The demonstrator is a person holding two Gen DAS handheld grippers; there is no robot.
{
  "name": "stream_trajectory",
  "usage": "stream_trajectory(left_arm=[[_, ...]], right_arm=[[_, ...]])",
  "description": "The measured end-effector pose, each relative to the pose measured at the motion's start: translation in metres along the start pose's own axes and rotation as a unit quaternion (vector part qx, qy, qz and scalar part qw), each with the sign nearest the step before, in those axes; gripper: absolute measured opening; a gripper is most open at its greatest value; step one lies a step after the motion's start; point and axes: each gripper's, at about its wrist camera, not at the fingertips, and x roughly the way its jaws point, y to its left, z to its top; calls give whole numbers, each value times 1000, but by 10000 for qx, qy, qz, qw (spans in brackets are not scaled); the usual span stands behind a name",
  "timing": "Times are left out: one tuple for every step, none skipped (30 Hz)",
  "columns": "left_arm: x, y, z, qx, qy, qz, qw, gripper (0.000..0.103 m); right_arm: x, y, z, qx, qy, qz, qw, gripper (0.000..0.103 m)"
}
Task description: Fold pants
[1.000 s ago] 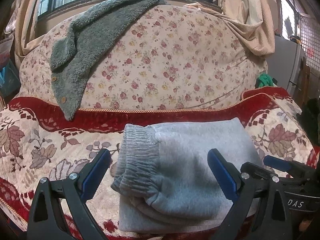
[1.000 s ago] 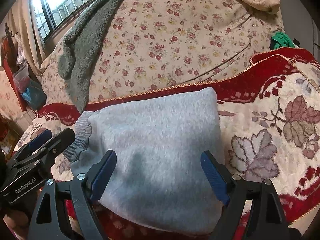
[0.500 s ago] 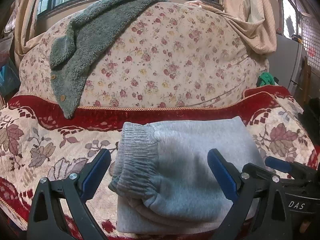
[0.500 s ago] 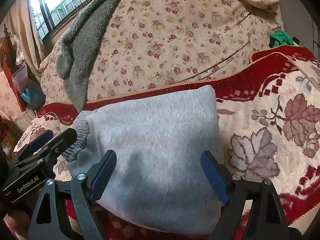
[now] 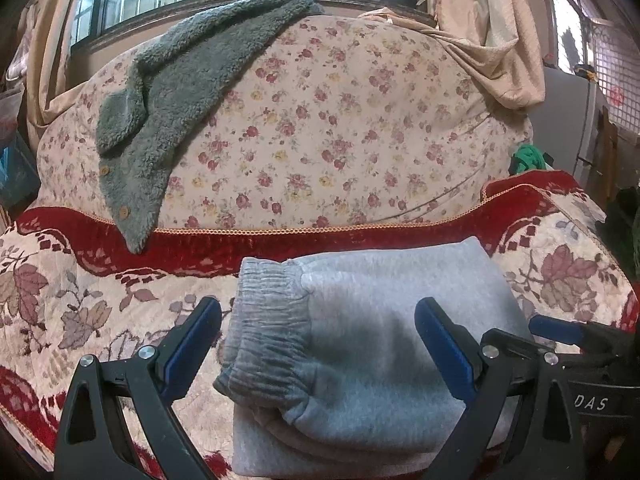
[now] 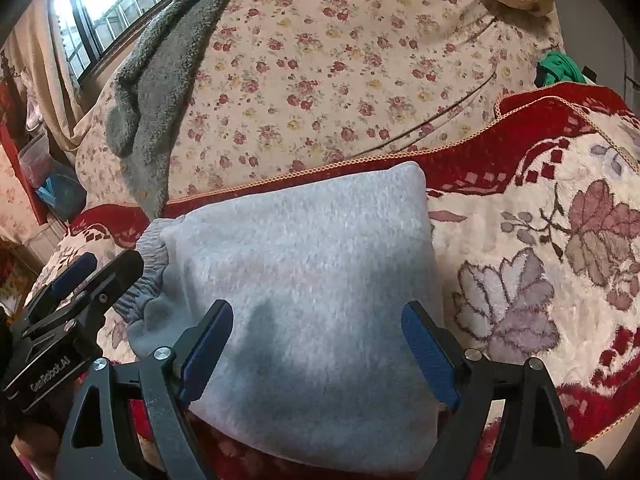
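1. The sofa [image 5: 360, 140] has a floral back and fills the far part of both views.
2. A red and cream cover [image 5: 80, 300] with a leaf pattern lies over the seat.
3. A grey fleece [image 5: 180, 92] hangs over the top of the sofa back on the left side, and its tip reaches down to the red border of the cover.
4. The pants [image 5: 380, 340] are grey and lie folded in a thick stack on the cover, near the front edge of the seat. The ribbed waistband [image 5: 268, 332] is on the left end of the stack.
5. The left gripper [image 5: 318, 348] is wide open and holds nothing. Its blue pads stand on both sides of the waistband end, above the cloth.
6. The right gripper [image 6: 316, 344] is also wide open and holds nothing. It hangs over the right part of the stack.
7. A small green cloth [image 5: 528, 160] sits at the right end of the sofa back.
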Motion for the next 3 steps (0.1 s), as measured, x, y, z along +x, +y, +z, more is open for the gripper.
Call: stream_trajectory(left_arm=[[1,1,0,-13,15,-13,10000,97],[1,1,1,-23,29,-14,10000,97],[2,2,1,-37,51,-11,10000,97]], right_arm=[[0,0,0,1,0,-3,10000,90],[0,0,1,-3,-2,-5,10000,90],[0,0,1,-14,0,-8,10000,90]])
